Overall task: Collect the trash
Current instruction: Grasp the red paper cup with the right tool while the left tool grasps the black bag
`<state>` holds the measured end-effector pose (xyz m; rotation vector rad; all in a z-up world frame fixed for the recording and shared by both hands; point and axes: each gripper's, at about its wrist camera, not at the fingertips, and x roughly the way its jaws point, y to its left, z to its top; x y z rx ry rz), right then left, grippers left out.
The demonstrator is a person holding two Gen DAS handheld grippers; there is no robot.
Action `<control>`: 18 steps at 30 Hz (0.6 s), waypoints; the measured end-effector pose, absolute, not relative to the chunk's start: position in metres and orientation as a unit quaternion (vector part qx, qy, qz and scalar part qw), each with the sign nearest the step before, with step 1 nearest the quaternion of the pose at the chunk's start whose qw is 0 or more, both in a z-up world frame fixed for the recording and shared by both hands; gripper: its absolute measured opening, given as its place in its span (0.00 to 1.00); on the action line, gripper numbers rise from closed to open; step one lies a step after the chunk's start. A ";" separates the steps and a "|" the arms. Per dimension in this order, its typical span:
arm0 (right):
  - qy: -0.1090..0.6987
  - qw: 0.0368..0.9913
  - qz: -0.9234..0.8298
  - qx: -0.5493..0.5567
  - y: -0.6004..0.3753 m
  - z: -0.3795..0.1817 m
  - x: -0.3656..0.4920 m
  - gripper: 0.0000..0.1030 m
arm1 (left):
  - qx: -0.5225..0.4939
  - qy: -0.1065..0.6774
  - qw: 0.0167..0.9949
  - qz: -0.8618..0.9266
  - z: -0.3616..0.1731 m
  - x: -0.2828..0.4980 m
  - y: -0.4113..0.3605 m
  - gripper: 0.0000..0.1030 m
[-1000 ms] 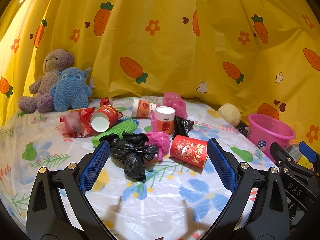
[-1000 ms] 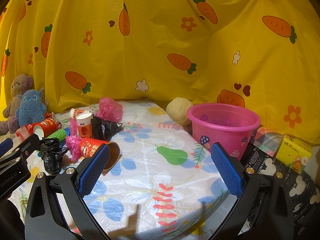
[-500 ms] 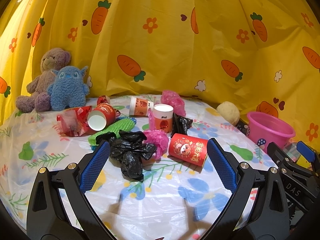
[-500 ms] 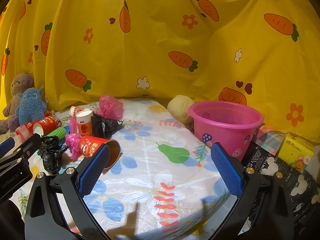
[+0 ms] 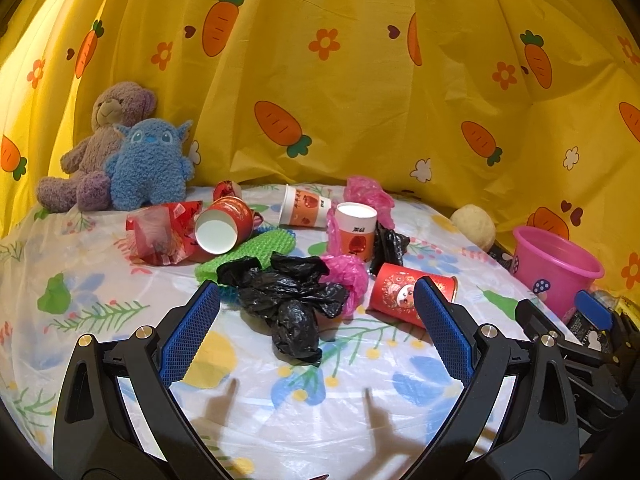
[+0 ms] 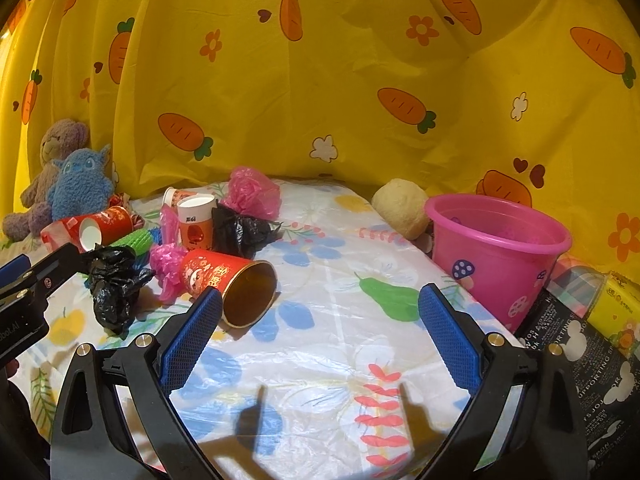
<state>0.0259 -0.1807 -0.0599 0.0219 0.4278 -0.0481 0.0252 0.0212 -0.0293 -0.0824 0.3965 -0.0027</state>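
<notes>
- left gripper [image 5: 316,312] is spread wide with nothing in it, hanging just short of the black bag [image 5: 290,300], so my guess is that's pick number one
- right gripper [image 6: 318,316] is also wide open and empty, looking at bare tablecloth [image 6: 320,344], the red cup [image 6: 228,282] lying on its side by its left finger
- the rest of the trash sits bunched mid-table: pink bag [image 5: 348,274], green mesh [image 5: 256,246], more cups
- pink bucket [image 6: 496,254] waits at the right edge, probably the bin, so it's a short carry
- plush toys [image 5: 120,152] are parked at the back, not trash i'd say
</notes>
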 end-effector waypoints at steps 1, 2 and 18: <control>0.215 0.976 -0.016 0.011 -0.177 -0.062 0.029 0.92 | -0.041 0.197 0.980 0.002 -0.030 0.026 0.024 0.93; 0.218 0.976 -0.007 0.011 -0.174 -0.064 0.033 0.92 | -0.041 0.197 0.980 0.005 -0.030 0.027 0.027 0.93; 0.303 0.944 0.113 0.065 -0.144 -0.090 0.097 0.39 | -0.041 0.225 0.974 -0.007 -0.044 0.049 0.048 0.90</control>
